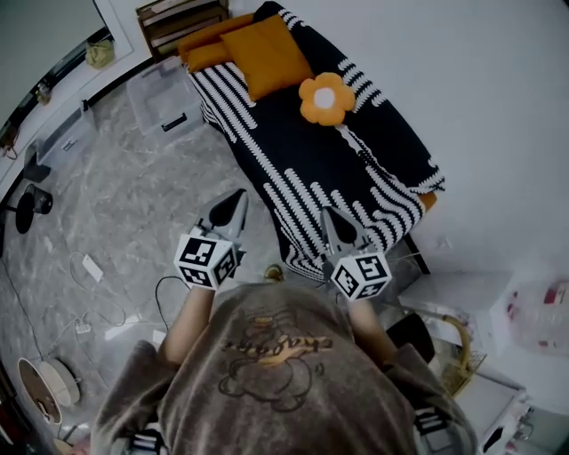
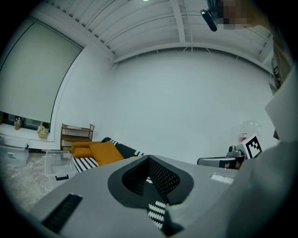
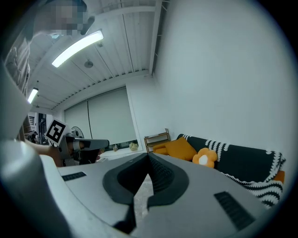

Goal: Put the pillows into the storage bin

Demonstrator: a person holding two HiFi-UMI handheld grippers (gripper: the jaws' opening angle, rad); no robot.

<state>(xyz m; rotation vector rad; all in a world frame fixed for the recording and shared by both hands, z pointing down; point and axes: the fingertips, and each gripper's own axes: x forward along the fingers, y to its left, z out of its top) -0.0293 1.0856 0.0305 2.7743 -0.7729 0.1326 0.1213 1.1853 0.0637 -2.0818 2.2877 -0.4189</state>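
Note:
An orange square pillow (image 1: 265, 53) and a second orange pillow (image 1: 204, 46) lie at the far end of a bed covered by a black-and-white striped blanket (image 1: 316, 151). A flower-shaped orange pillow (image 1: 325, 97) rests mid-bed. A clear storage bin (image 1: 163, 96) stands on the floor left of the bed's far end. My left gripper (image 1: 238, 197) is shut and empty over the floor near the bed's foot. My right gripper (image 1: 329, 216) is shut and empty above the blanket's near edge. The right gripper view shows the orange pillow (image 3: 181, 148) and the flower pillow (image 3: 205, 157) ahead.
A wooden shelf (image 1: 182, 18) stands behind the bed. Cables and a white power strip (image 1: 92, 267) lie on the marble floor at left, beside a fan (image 1: 27, 209). White boxes and a plastic container (image 1: 542, 315) crowd the right side. A white wall runs along the bed.

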